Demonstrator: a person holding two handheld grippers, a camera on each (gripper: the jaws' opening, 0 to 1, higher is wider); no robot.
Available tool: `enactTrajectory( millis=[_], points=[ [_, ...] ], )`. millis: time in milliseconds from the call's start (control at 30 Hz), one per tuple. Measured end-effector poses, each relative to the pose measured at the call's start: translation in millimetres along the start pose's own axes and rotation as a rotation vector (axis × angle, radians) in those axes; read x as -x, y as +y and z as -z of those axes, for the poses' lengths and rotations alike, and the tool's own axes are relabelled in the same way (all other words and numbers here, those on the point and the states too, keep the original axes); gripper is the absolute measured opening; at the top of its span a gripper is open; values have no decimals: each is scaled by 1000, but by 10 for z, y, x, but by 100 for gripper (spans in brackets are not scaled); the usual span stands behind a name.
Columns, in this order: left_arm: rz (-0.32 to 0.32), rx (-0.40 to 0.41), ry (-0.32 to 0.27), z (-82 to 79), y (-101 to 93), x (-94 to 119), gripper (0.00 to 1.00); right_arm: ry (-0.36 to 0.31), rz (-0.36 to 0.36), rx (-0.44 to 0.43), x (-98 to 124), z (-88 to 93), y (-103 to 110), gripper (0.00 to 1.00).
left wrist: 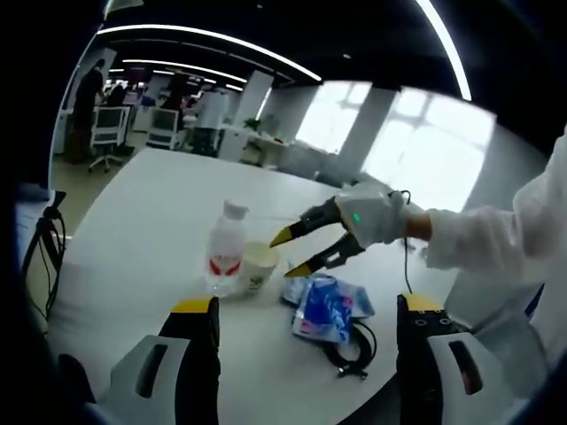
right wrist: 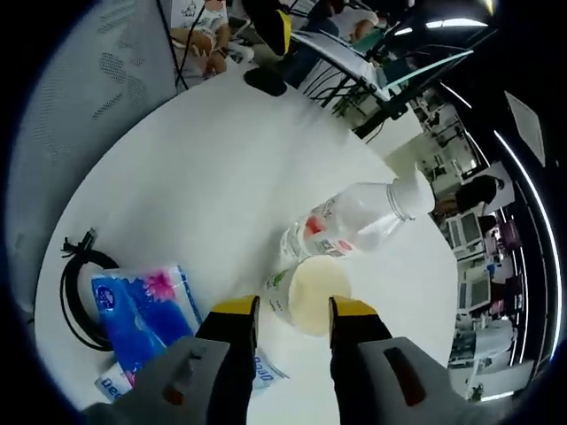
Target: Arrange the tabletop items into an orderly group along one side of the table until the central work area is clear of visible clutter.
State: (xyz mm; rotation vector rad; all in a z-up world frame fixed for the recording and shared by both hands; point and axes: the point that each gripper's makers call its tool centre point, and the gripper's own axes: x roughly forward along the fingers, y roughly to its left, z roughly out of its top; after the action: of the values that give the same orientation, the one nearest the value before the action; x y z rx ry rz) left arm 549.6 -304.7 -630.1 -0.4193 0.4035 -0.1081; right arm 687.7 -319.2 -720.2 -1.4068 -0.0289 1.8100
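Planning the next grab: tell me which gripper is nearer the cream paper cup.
Right. The right gripper has its open fingers right at the cream paper cup; the left gripper hangs back, apart from it.

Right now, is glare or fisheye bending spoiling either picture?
Left gripper view: the windows are blown out white, and the ceiling light strips curve with the lens. Right gripper view: even light, the table edge bows, but the bottle and cup stay sharp.
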Motion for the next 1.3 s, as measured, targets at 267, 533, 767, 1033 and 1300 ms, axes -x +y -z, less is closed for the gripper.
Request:
enactTrajectory(
  millis=[267,533,767,1033,1300],
  points=[
    [3,10,1,13,-1,-20,82,-13,34,-64,122,-32,96,32],
    [0,8,24,69,-22,-22,83,-19,55,-112,228,-64,156,35],
    [15,0,37,91,-81,-37,82,-20,82,-192,324,-61,279,35],
    [39,-13,54,127,-150,-85,82,-2,110,-227,513,-31,374,36],
    [66,-98,135,299,-393,-99,82,19,146,-285,711,78,455,37]
  ],
)
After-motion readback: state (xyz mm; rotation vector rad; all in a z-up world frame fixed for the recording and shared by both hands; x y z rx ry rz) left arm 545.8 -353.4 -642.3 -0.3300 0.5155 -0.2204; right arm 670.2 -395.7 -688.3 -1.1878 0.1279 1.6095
